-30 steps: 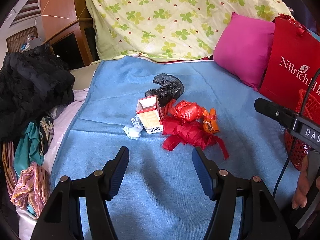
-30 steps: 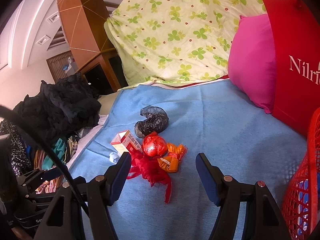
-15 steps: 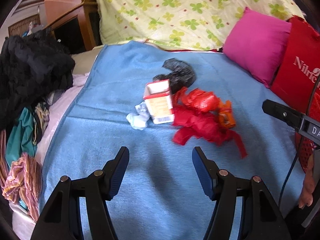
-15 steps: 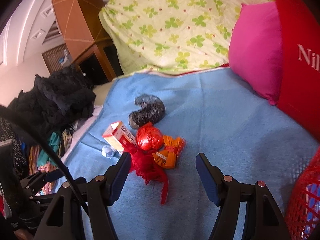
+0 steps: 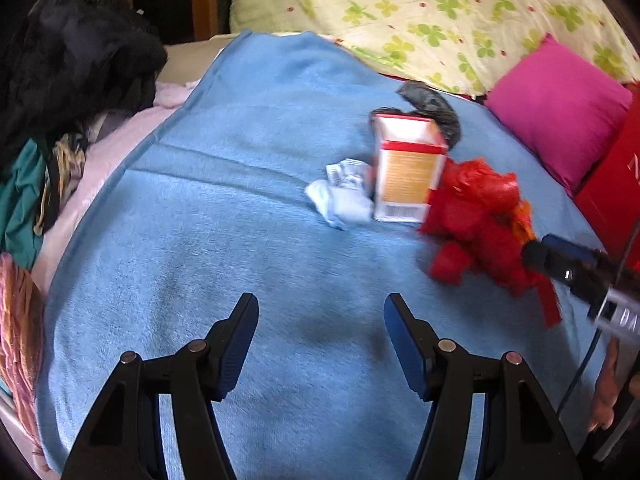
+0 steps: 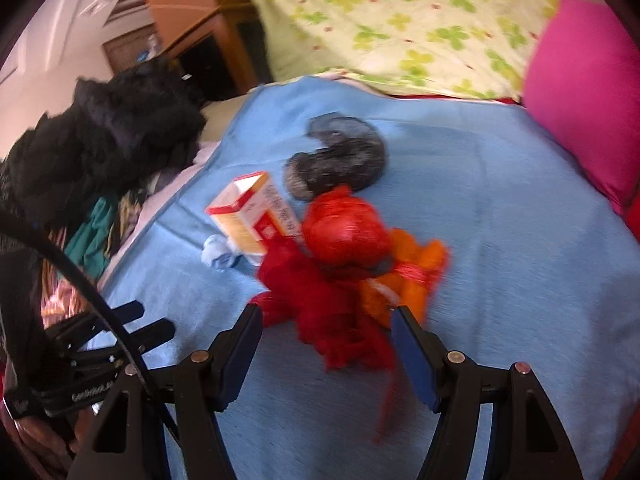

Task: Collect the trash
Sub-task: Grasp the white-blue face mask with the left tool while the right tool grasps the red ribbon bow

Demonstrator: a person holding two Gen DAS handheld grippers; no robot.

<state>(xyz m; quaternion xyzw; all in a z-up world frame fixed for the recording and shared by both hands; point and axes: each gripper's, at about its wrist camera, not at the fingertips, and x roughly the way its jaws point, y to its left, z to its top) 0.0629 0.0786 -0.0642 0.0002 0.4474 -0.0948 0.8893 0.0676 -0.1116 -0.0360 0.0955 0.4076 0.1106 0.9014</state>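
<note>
A trash pile lies on the blue blanket [image 5: 240, 240]: an upright red-and-white carton [image 5: 406, 168], crumpled white paper [image 5: 340, 200], a black bag [image 5: 432, 108], a red plastic bag [image 5: 476, 216] and an orange wrapper [image 5: 524, 216]. My left gripper [image 5: 320, 308] hangs open over bare blanket, short of the paper and carton. My right gripper [image 6: 326, 316] is open right at the red plastic bag [image 6: 320, 288]; the bag's loose strands show between its fingers, but the pads are not on them. Beside the bag are the orange wrapper [image 6: 412, 272], carton [image 6: 248, 216] and black bag [image 6: 340, 160].
A heap of black and coloured clothes [image 5: 68, 68] fills the bed's left side. A pink pillow [image 5: 560, 108], a red paper bag [image 5: 616, 184] and a floral quilt [image 5: 440, 12] border the far and right sides. Bare blanket lies near the left gripper [image 6: 154, 318].
Both grippers have moved forward and down toward the pile, which now looks larger and nearer. The right gripper has reached the red bag. Neither pair of jaws has changed width.
</note>
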